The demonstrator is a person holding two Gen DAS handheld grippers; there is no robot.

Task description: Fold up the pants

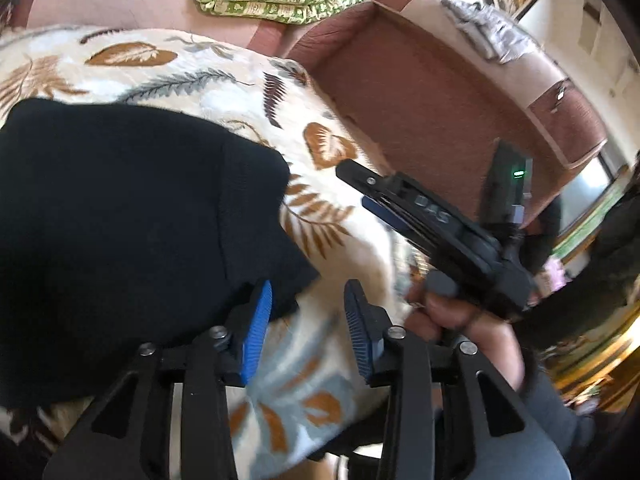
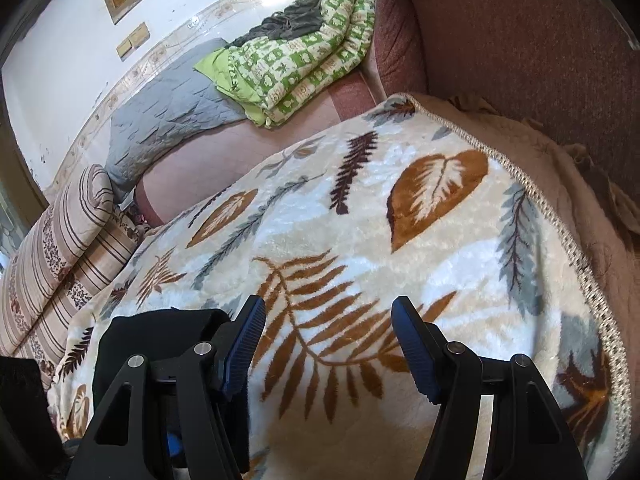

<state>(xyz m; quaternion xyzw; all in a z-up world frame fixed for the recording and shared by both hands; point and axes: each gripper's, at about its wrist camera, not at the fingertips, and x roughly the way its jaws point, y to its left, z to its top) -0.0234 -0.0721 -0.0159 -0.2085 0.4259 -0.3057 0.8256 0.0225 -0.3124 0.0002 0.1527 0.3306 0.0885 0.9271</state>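
The black pants (image 1: 132, 224) lie folded in a compact dark block on a leaf-print blanket (image 1: 224, 80), filling the 9 o'clock side of the left wrist view; in the right wrist view only a corner of them (image 2: 160, 332) shows at 7 o'clock, just behind the left finger. The left hand-held gripper (image 1: 306, 328) hovers at the pants' near right corner with its two blue-padded fingers spread wide; the left pad (image 1: 256, 332) overlaps the fabric edge, though whether it touches cannot be told, and the right pad is over bare blanket. The right hand-held gripper (image 2: 328, 344) is likewise spread wide and holds nothing, both fingers over the brown fern pattern. Seen from the left wrist camera, that right hand-held gripper (image 1: 352, 190) reaches in from 3 o'clock, angled toward 10 o'clock, the person's hand (image 1: 460, 316) wrapped around its grip; raised lettering on its body is too blurred to read, and one small green light glows on the unit behind it. Beyond the blanket, toward 12 o'clock, one green-and-white checked quilt (image 2: 296, 52) lies folded on a reddish sofa (image 2: 540, 52), with one grey blanket (image 2: 168, 120) at 10 o'clock and one striped cushion (image 2: 60, 248) at 9 o'clock.
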